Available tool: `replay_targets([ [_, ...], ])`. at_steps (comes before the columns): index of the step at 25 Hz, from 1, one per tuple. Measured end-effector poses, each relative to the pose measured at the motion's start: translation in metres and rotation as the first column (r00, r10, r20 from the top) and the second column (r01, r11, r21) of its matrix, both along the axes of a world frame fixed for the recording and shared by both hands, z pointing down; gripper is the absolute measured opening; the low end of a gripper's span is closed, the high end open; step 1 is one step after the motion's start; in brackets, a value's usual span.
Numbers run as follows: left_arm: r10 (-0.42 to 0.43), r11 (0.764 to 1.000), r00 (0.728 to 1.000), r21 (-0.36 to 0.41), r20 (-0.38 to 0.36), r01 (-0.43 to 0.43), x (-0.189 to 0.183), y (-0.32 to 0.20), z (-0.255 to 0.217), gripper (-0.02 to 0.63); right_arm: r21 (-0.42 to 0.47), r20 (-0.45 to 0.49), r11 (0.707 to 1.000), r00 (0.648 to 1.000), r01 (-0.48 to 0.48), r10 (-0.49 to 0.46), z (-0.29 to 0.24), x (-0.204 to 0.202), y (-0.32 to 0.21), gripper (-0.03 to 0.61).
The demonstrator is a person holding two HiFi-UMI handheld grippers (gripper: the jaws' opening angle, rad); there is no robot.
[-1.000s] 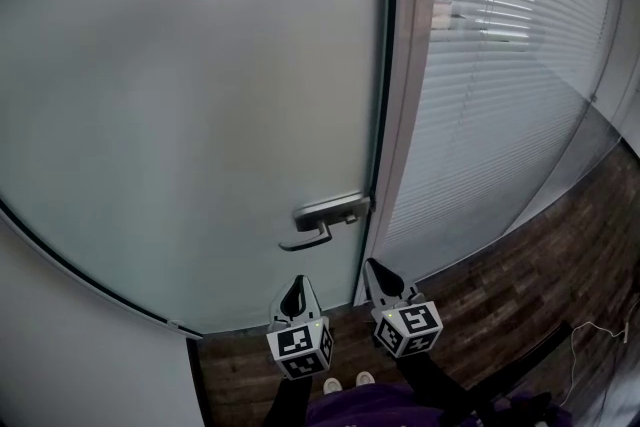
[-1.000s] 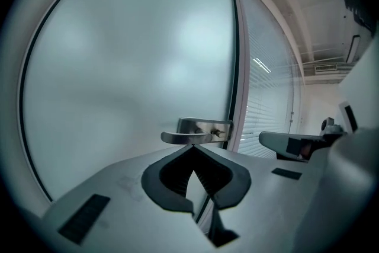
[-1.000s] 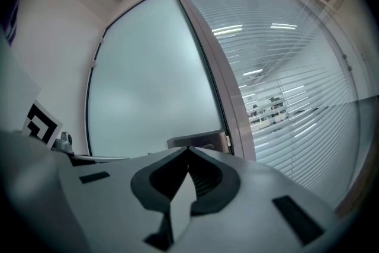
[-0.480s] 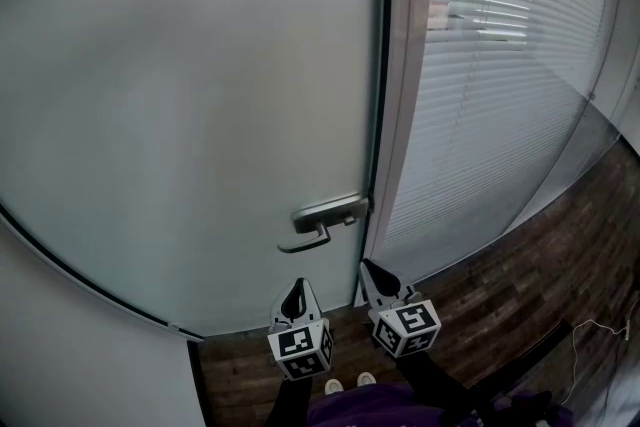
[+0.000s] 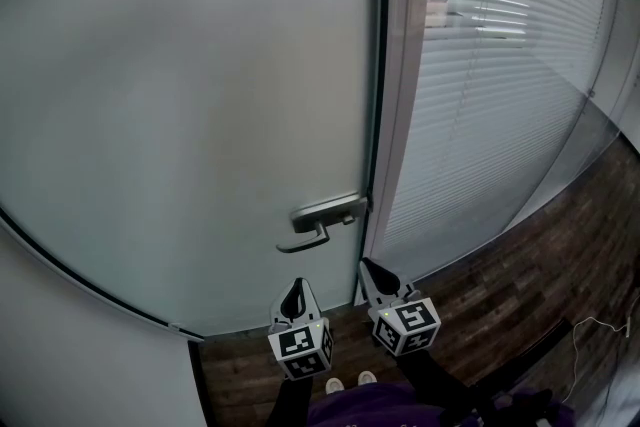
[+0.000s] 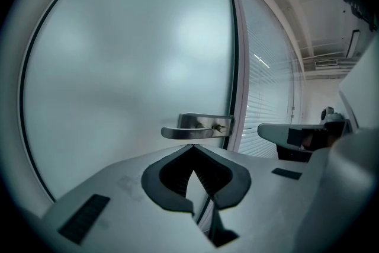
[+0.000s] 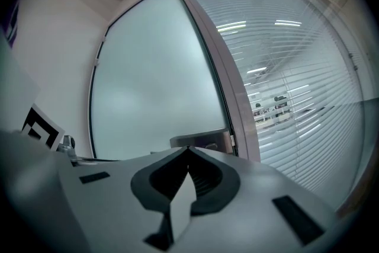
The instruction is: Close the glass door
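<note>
glass door (image 5: pixel 190 95): frosted, fills the left and middle of the head view. its right edge lies just beside the door frame (image 5: pixel 402 95), with only a thin dark seam between them. whether the latch has caught cannot be told.
handle (image 5: pixel 318 221): a metal lever on a plate at the door's right edge, the lever pointing left, away from the frame. nothing touches it.
left gripper (image 5: pixel 294 285): low in the head view, below the handle and apart from it, pointing at the door. in the left gripper view its jaws are pressed together at the tips with nothing between them, and the handle shows just above the tips.
right gripper (image 5: pixel 368 267): just beside the left one. its tip shows over the lower part of the door frame, and contact cannot be told. in the right gripper view its jaws meet at the tips and pinch nothing.
blinds (image 5: pixel 500 55): white horizontal slats behind the glass wall right of the frame.
floor (image 5: pixel 500 295): dark wood planks, lower right.
shoes (image 5: pixel 346 381): two light toes at the bottom edge, between the grippers.
</note>
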State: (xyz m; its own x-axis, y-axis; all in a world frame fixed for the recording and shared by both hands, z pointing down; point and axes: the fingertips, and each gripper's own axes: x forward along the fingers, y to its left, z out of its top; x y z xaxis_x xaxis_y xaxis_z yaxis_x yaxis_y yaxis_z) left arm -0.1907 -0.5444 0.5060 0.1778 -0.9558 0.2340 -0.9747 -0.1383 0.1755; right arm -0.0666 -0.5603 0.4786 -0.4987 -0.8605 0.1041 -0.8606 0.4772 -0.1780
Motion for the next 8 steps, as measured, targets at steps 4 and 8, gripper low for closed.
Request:
replay_targets([
  [4,0.0,1.0,1.0,0.0,0.003,0.0,0.001,0.0006,-0.0001,0.002,0.001,0.005,1.0,1.0,-0.001,0.001,-0.0005,0.0005,0.0003,-0.003],
  [8,-0.005,1.0,1.0,-0.008,0.007,0.005,0.0022,0.0,0.0017,0.002,0.007,-0.001,1.0,1.0,-0.004,0.004,0.003,0.0032,-0.0015,-0.003],
])
